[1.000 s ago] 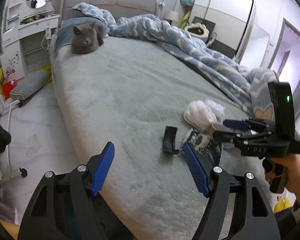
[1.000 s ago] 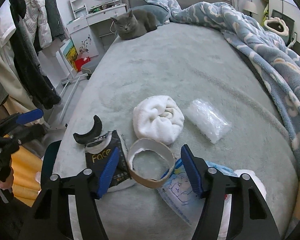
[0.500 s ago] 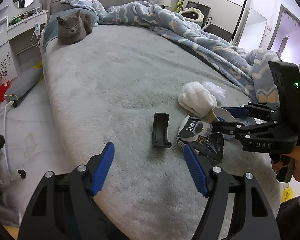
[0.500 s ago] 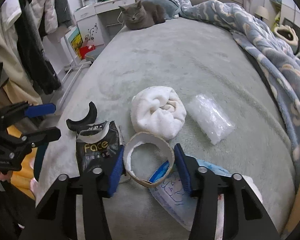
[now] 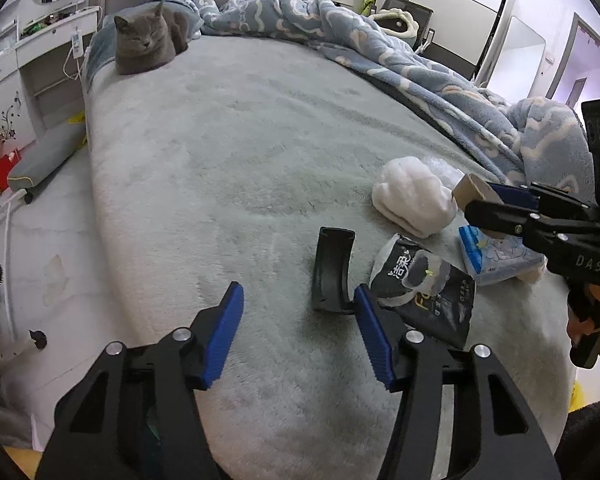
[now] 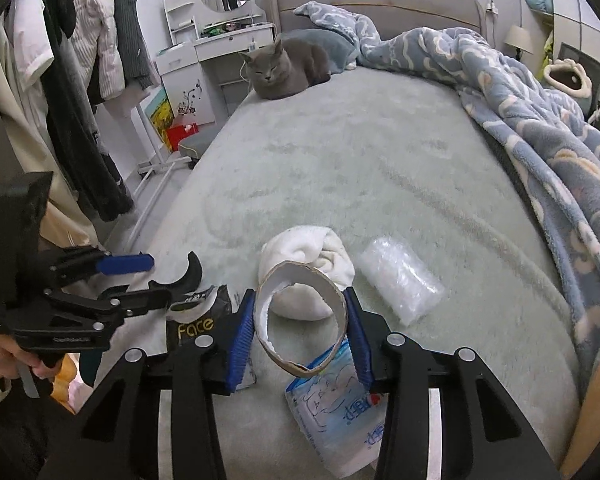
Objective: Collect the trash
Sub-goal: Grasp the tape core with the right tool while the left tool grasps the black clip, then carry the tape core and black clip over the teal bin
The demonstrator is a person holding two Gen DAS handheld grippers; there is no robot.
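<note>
My right gripper [image 6: 300,320] is shut on a brown cardboard tape ring [image 6: 300,320] and holds it above the bed; the ring also shows in the left wrist view [image 5: 470,189]. My left gripper [image 5: 298,328] is open and empty, low over the bed, just short of a curved black plastic piece [image 5: 332,270]. Beside that lie a black "Face" pouch [image 5: 424,292], a blue-and-white tissue pack [image 6: 332,408], a white rolled cloth [image 6: 312,256] and a clear plastic wrapper [image 6: 400,280].
A grey cat [image 5: 146,42] lies at the head of the grey-green bed [image 5: 236,140]. A blue blanket [image 6: 520,112] is bunched along the right side. A white desk [image 5: 28,64], hanging clothes [image 6: 80,80] and the floor [image 5: 32,248] are on the left.
My right gripper closed on the cardboard ring and lifted it off the bed. My left gripper moved in toward the black plastic piece.
</note>
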